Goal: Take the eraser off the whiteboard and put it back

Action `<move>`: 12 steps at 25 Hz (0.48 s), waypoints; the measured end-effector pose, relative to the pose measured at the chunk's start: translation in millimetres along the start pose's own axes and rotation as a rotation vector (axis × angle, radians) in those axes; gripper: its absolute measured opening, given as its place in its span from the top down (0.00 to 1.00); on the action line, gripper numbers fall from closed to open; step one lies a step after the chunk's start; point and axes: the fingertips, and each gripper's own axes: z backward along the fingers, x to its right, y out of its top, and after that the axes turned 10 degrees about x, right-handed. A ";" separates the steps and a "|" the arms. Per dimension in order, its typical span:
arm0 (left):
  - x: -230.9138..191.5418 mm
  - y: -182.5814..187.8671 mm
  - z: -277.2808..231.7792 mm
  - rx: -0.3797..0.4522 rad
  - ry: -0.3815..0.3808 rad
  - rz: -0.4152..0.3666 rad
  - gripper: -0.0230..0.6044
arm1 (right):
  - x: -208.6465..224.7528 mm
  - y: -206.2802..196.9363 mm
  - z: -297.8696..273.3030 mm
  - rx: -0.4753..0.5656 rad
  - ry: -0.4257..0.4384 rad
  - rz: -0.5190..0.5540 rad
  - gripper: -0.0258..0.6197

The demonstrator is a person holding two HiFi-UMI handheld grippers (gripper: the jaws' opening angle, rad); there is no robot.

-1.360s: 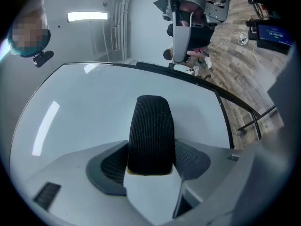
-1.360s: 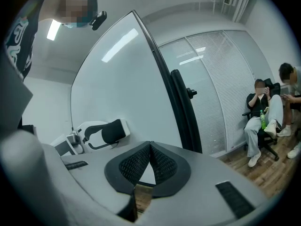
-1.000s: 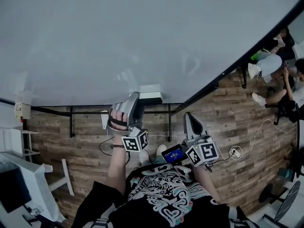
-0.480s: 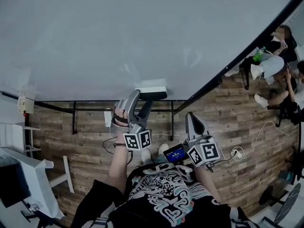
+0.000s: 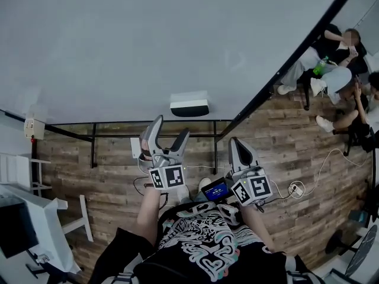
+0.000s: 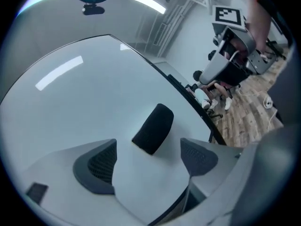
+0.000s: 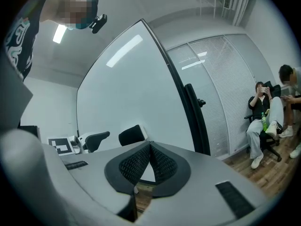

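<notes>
The eraser [image 5: 189, 104], white-backed with a dark felt side, sticks to the whiteboard [image 5: 148, 40] near its lower edge. My left gripper [image 5: 170, 129] hangs just below it, a little apart. Its jaws are opening and nothing is between them. In the left gripper view the eraser [image 6: 153, 128] shows as a dark block on the board beyond the fingertips [image 6: 96, 166], and the left gripper [image 6: 148, 161] is bare. My right gripper [image 5: 234, 143] stays to the right, its jaws shut and holding nothing. The right gripper [image 7: 150, 149] view shows the eraser [image 7: 131, 134] side-on.
The board's black frame [image 5: 296, 58] runs diagonally at the right. Beyond it people sit on chairs [image 5: 337, 58]. A cable and a plug strip [image 5: 293, 189] lie on the wooden floor. White furniture [image 5: 23, 218] stands at the left.
The left gripper's jaws have spread off the eraser, rolled and drawn back from the board. The eraser stays stuck on the whiteboard. The right gripper has hardly moved.
</notes>
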 end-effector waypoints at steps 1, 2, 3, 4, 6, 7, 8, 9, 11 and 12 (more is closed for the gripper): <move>-1.2 1.3 3.6 0.004 0.007 0.042 0.29 | -1.5 1.1 1.6 0.003 -0.001 0.000 0.94; -1.6 2.6 6.9 0.008 0.011 0.082 0.29 | -2.6 2.4 3.2 0.006 -0.002 0.000 0.94; -1.7 3.8 10.1 0.012 0.012 0.117 0.29 | -3.8 3.7 4.5 0.010 -0.005 0.000 0.94; -1.9 4.8 13.3 0.013 0.011 0.149 0.29 | -5.5 5.0 5.5 0.014 -0.006 0.000 0.94; -1.8 6.5 21.2 0.013 0.005 0.204 0.29 | -10.7 7.0 8.0 0.019 -0.007 0.002 0.94; -1.6 7.6 24.9 0.016 0.003 0.226 0.31 | -13.6 7.9 9.4 0.021 -0.007 0.004 0.94; -2.2 8.4 28.0 0.022 0.002 0.246 0.33 | -16.6 9.0 10.3 0.024 -0.006 0.006 0.94; -3.6 8.7 30.9 0.026 0.002 0.267 0.34 | -20.1 10.1 10.7 0.027 -0.005 0.009 0.94; -6.4 7.9 37.4 0.025 0.004 0.323 0.35 | -26.8 10.9 11.4 0.030 -0.001 0.015 0.94; -7.4 8.1 41.0 0.022 0.003 0.356 0.38 | -29.4 11.0 12.4 0.030 0.000 0.017 0.94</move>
